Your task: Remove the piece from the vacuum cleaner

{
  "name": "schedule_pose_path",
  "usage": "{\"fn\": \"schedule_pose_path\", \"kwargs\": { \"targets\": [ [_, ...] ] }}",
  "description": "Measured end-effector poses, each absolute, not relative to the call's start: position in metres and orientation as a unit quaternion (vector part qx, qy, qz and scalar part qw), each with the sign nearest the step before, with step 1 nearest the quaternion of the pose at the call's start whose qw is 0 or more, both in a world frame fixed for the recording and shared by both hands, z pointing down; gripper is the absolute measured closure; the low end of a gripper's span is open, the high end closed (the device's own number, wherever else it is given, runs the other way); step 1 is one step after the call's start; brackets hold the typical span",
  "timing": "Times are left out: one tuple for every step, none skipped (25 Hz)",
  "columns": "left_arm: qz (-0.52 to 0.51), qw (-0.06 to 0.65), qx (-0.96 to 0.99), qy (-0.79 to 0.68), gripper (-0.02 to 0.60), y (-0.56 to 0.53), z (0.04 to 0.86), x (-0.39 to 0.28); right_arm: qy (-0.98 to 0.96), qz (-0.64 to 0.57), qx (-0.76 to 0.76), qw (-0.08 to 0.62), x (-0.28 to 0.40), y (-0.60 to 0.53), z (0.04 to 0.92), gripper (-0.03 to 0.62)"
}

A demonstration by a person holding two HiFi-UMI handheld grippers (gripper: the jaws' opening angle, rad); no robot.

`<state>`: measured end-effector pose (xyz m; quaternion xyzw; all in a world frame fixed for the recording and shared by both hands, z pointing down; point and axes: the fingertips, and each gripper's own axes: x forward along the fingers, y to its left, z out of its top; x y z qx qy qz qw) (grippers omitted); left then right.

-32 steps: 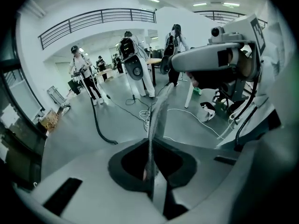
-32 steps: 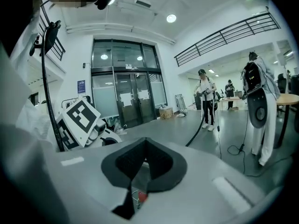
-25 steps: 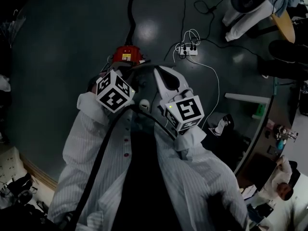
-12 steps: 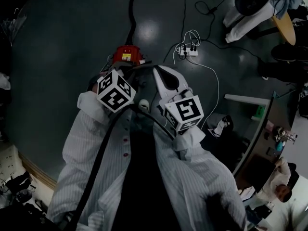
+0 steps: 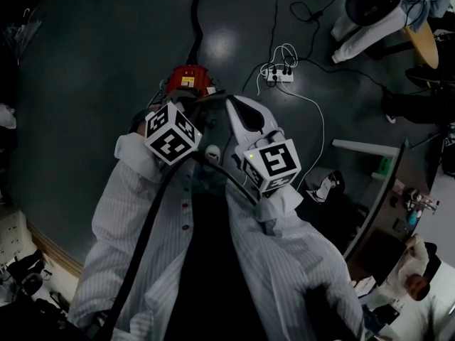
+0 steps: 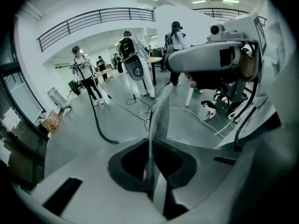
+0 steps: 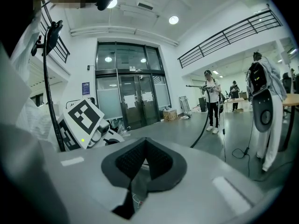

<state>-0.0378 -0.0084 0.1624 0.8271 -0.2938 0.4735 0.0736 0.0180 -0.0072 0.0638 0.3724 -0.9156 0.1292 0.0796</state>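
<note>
A red vacuum cleaner (image 5: pixel 186 81) stands on the dark floor just beyond my two grippers, and its black hose (image 5: pixel 196 20) runs away toward the top. My left gripper (image 5: pixel 158 105) is held close above the vacuum. Its jaws stand nearly together on a thin grey textured piece (image 6: pixel 159 118), seen edge-on in the left gripper view. My right gripper (image 5: pixel 234 106) hangs beside it, white fingers pointing forward. It is shut (image 7: pixel 140 171) with nothing between its pads. Both are held close to my striped shirt.
A white power strip (image 5: pixel 278 73) with white and black cables lies on the floor to the right of the vacuum. A person (image 5: pixel 366 9) stands at the top right. A desk edge (image 5: pixel 380 183) runs down the right side. A black hose (image 5: pixel 142 240) crosses my chest.
</note>
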Motion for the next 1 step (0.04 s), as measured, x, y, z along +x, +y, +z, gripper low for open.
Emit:
{"fn": "schedule_pose_path", "kwargs": {
  "targets": [
    [0.474, 0.073, 0.827, -0.293, 0.552, -0.008, 0.1637, -0.038, -0.916, 0.129, 0.372, 0.08, 0.0176, -0.0069, 0.0648, 0.595]
  ]
}}
